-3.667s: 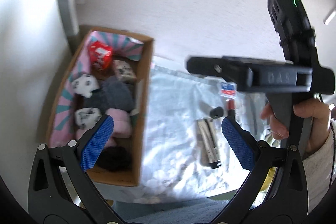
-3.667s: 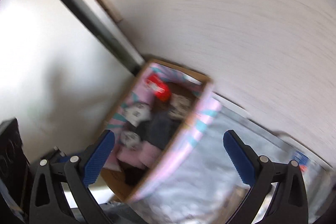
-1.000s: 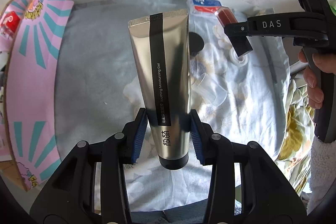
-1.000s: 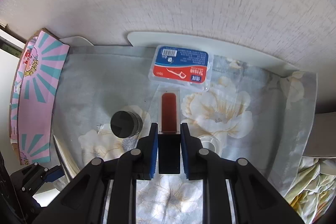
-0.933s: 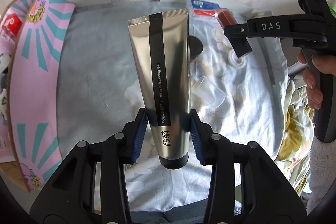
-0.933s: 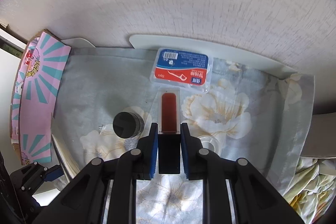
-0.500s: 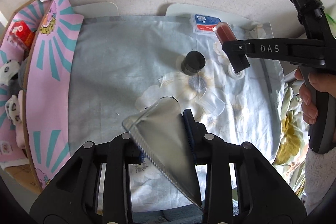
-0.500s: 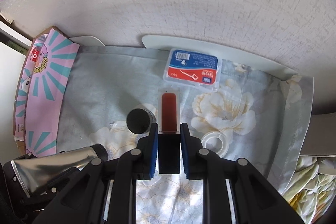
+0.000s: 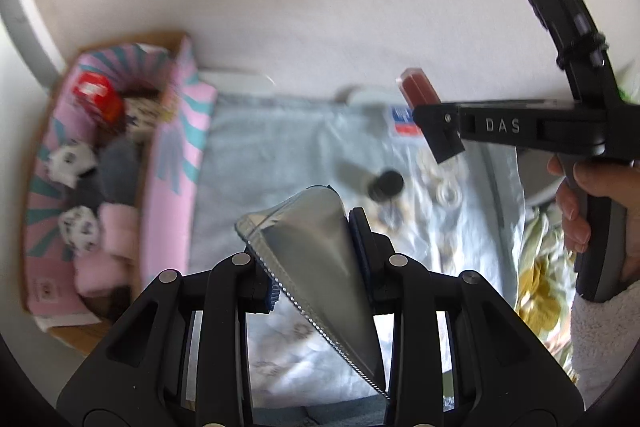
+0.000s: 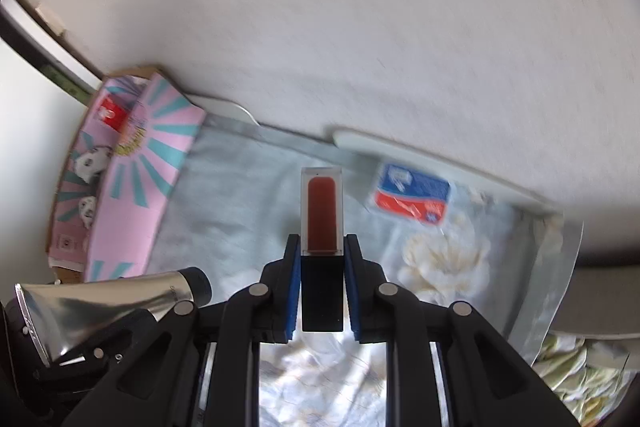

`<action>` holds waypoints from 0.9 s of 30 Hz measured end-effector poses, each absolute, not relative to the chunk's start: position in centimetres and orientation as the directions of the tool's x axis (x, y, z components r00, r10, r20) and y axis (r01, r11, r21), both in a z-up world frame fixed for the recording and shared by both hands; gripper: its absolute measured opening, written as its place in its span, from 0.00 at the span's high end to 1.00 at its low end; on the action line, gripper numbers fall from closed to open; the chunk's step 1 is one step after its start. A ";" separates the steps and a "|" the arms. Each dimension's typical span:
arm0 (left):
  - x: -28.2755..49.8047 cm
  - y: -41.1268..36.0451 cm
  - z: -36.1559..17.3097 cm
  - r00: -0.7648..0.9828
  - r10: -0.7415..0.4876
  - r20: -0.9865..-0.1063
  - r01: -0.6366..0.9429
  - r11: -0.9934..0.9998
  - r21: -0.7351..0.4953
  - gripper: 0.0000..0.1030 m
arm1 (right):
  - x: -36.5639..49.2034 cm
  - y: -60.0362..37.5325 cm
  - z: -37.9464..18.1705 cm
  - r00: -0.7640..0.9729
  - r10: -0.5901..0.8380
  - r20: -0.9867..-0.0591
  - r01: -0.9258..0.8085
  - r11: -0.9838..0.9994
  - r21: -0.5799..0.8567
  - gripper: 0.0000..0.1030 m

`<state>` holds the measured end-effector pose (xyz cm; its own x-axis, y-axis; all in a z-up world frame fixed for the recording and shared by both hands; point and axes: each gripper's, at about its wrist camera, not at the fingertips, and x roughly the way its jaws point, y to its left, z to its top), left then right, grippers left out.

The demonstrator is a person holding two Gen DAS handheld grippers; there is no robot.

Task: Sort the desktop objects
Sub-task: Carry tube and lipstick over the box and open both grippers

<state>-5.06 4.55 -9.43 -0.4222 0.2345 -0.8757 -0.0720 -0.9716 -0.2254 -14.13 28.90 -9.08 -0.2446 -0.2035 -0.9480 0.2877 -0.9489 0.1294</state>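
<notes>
Two items are now up off the floral cloth (image 9: 256, 147), which lay close beneath the jaws a second ago. Left of both, the pink box (image 10: 132, 195) waits. The left gripper (image 9: 316, 259) pinches the silver tube (image 9: 320, 259), now swung crimp-forward; the right gripper (image 10: 322, 291) clamps the lip gloss (image 10: 322, 215).

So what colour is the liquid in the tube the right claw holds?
Dark red, in a clear-walled lip gloss tube with a black cap; the right wrist view shows it best.
</notes>
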 end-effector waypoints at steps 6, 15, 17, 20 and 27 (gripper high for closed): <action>-5.6 -0.7 -5.9 -0.500 0.182 -0.847 0.018 -0.975 -0.221 0.74 | -15.7 24.7 -6.2 -0.260 -0.264 -0.929 0.367 -0.917 0.158 0.82; -5.2 -8.9 -4.5 -0.541 0.095 -0.835 0.177 -0.958 -0.224 0.74 | -16.3 15.3 -4.2 -0.234 -0.328 -0.915 0.524 -0.835 0.166 0.82; -5.0 -10.1 -4.8 -0.536 0.086 -0.840 0.198 -0.954 -0.224 0.74 | -16.2 13.2 -4.2 -0.220 -0.339 -0.915 0.554 -0.815 0.170 0.82; -4.5 -11.2 -5.3 -0.529 0.071 -0.845 0.210 -0.954 -0.212 0.74 | -16.0 10.1 -4.5 -0.191 -0.357 -0.914 0.594 -0.783 0.182 0.82; -4.1 -12.5 -7.0 -0.491 0.076 -0.868 0.221 -0.953 -0.208 0.74 | -15.5 4.8 -7.0 -0.114 -0.360 -0.926 0.653 -0.729 0.203 0.82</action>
